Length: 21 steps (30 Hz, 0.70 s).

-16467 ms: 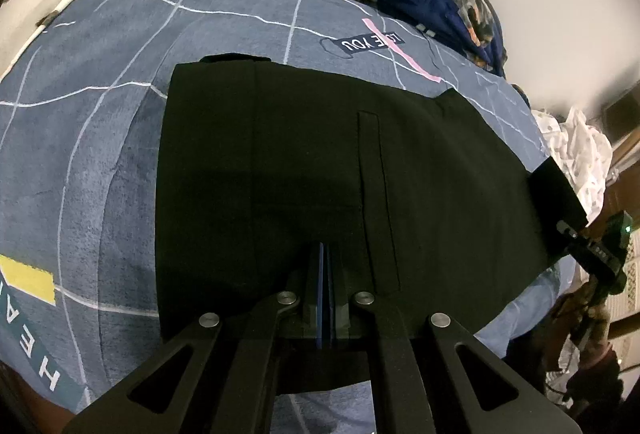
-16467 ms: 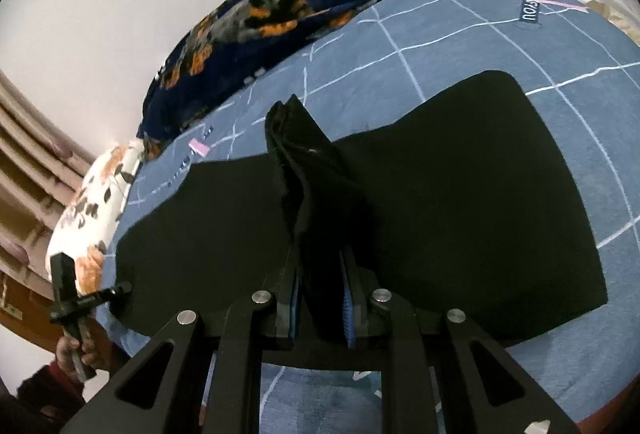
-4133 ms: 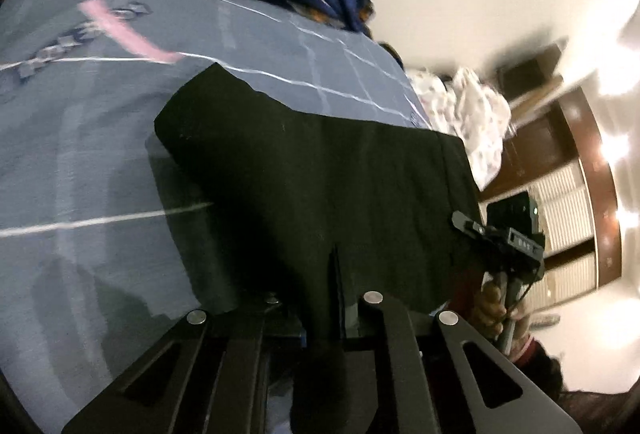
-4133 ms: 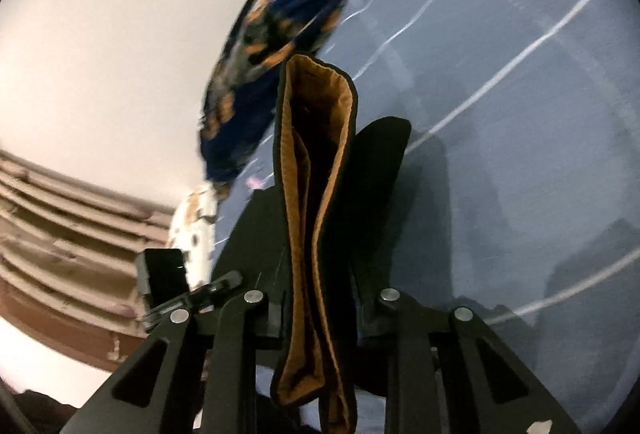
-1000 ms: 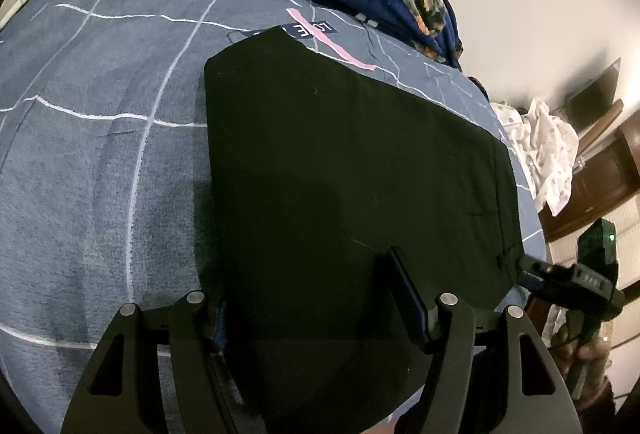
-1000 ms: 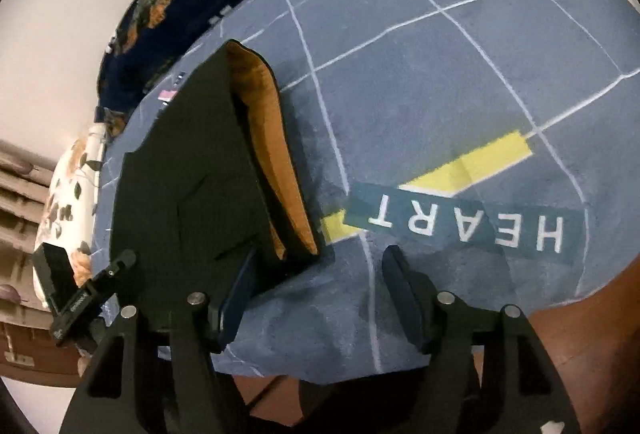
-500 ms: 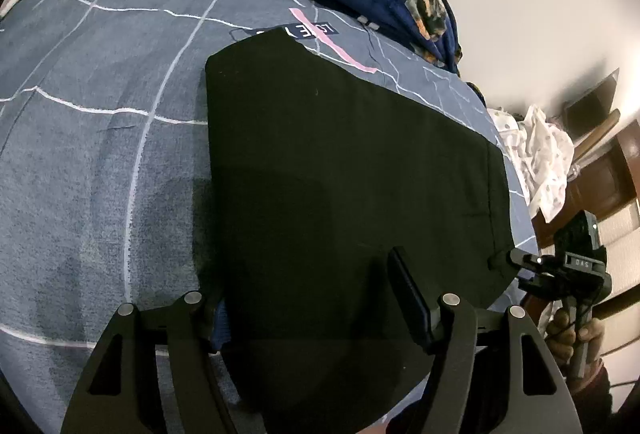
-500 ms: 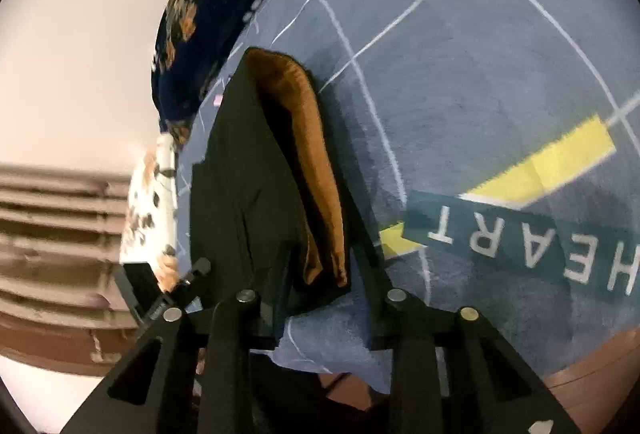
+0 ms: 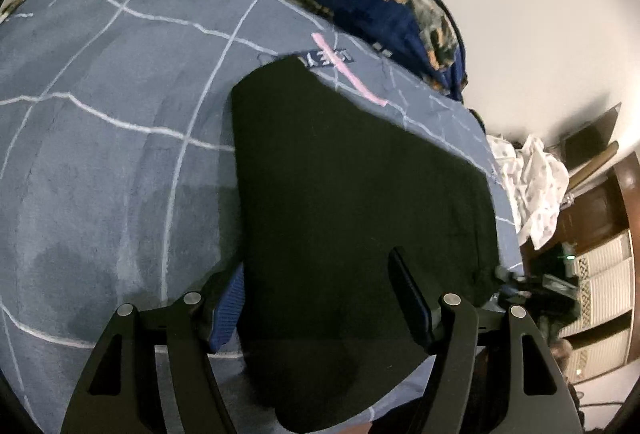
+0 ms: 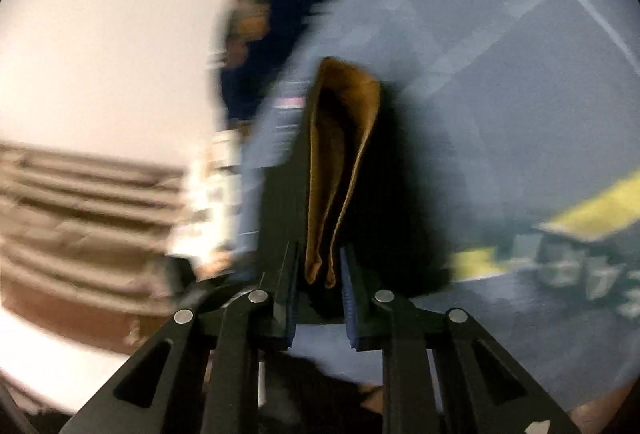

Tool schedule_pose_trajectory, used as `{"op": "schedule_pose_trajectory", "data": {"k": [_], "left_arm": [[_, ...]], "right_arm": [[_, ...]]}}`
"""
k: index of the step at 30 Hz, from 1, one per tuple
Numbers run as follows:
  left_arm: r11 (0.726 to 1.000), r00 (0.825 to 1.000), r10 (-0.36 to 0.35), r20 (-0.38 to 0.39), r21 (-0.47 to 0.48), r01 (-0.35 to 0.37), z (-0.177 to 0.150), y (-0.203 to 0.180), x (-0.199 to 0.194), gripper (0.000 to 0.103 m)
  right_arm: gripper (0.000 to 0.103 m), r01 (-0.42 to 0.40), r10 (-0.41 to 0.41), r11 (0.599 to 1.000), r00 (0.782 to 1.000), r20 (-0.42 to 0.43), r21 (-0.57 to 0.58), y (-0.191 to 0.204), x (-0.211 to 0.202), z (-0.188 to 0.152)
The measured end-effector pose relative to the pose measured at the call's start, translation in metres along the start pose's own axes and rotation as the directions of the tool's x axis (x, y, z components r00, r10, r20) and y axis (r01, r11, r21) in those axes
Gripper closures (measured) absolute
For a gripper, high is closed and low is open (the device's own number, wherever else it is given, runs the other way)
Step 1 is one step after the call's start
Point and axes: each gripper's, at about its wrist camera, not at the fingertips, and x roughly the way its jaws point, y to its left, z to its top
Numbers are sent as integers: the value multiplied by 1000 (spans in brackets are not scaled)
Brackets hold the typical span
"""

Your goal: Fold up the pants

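Between the right claw's (image 10: 320, 270) narrowed jaws sits the tan-lined end of the pants (image 9: 352, 202), gripped. Left claw (image 9: 320, 294) gapes wide over them, holding nothing. Ahead, pants lie folded on the bed (image 9: 100, 154); judged one fold remains.

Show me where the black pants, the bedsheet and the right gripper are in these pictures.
black pants (image 9: 352, 186), left wrist view, middle of the flat folded panel.
bedsheet (image 9: 120, 170), left wrist view, bare blue fabric left of the pants.
right gripper (image 10: 319, 290), right wrist view, between its fingertips, shut on the pants.
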Motion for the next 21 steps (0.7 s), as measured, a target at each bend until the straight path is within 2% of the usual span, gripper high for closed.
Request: {"op": "schedule_pose_trajectory", "data": {"k": [3,10,16,19,20,21], "left_arm": [[999,999,33,-21,26,-32,-4,-3,9,34],[997,998,53,-35,58,-51,-7,-9,17,34],[998,998,44,-36,48,-42,-7,-8,17,34],[998,998,44,-36,50,-42,-7,-8,16,34],[998,998,43,-36,50,-42,-7,-7,16,34],[998,998,43,-36,51,-41,-7,-7,16,34]], "right_arm": [[86,-19,19,1000,1000,-11,16,-11,3,-2],[84,36,-37,997,999,-16,-66,3,7,4],[79,163,-160,972,987,31,-169,16,3,4],[69,242,-236,948,970,53,-209,21,5,7],[60,250,-244,947,968,58,-203,20,6,8],[59,246,-239,949,969,58,-199,18,5,10]]}}
